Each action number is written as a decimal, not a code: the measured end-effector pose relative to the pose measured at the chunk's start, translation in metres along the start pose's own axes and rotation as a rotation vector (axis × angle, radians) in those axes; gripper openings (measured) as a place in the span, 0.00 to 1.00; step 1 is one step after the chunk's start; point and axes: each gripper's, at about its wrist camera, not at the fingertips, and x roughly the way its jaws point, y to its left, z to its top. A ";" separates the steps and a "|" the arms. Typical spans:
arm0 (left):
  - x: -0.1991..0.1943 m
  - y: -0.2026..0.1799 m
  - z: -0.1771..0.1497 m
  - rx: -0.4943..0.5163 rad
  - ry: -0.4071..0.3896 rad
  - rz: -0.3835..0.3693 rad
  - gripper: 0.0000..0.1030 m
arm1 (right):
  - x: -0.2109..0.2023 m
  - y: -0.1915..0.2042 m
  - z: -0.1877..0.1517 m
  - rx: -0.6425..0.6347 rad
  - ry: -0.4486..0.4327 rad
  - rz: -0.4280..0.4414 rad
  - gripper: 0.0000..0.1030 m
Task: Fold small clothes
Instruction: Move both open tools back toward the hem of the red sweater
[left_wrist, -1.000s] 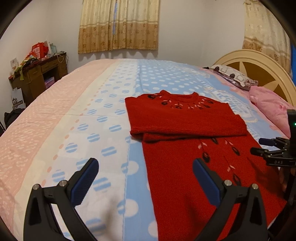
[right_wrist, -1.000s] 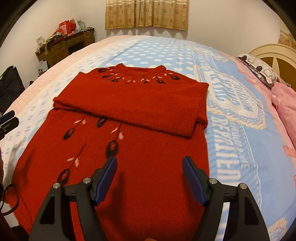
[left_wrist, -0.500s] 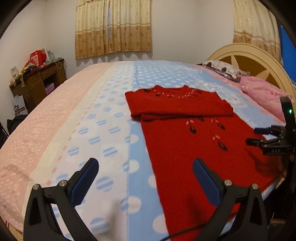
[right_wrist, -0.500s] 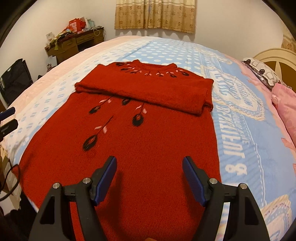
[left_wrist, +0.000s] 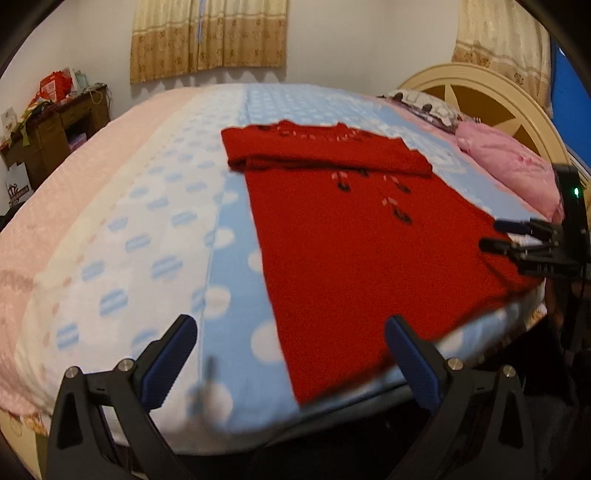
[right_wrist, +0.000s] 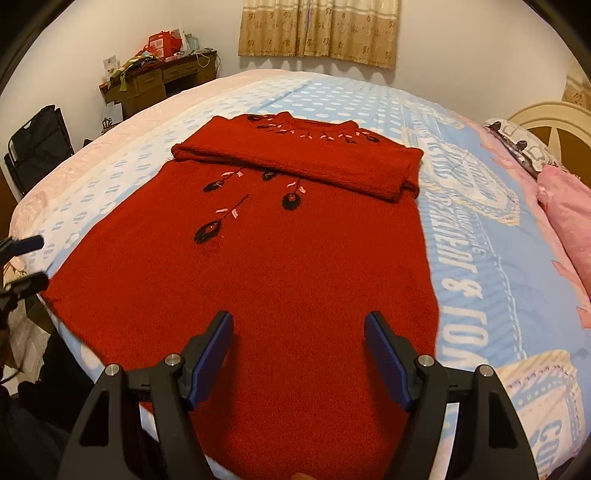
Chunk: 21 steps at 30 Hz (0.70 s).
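Note:
A red knitted sweater (left_wrist: 354, 251) with black and pink flower embroidery lies flat on the bed, sleeves folded across the chest into a thick band (right_wrist: 306, 162). Its hem reaches the near bed edge. My left gripper (left_wrist: 291, 350) is open and empty, above the near edge at the sweater's left hem corner. My right gripper (right_wrist: 299, 339) is open and empty, low over the hem's middle. The right gripper also shows in the left wrist view (left_wrist: 495, 236) at the sweater's right edge. The left gripper's fingertips (right_wrist: 26, 243) show at the left edge of the right wrist view.
The bed cover (left_wrist: 155, 229) is blue, white and pink with dots. Pink pillows (left_wrist: 506, 166) and a cream headboard (left_wrist: 480, 92) lie at the right. A cluttered wooden desk (right_wrist: 159, 81) stands by the far wall. A black chair (right_wrist: 37, 144) stands to the left.
Both grippers have pulled back toward the near bed edge, so the sweater's whole body and hem now show. Both stay open. The sweater has not moved.

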 end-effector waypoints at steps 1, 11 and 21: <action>-0.004 0.000 -0.003 0.002 -0.004 0.009 1.00 | -0.002 0.000 -0.001 -0.002 -0.005 -0.002 0.72; -0.042 0.001 -0.002 0.020 -0.139 0.105 1.00 | -0.026 -0.006 -0.016 0.014 -0.051 0.013 0.72; 0.010 -0.006 -0.010 -0.014 -0.011 0.009 0.96 | -0.037 -0.037 -0.039 0.109 -0.027 -0.048 0.72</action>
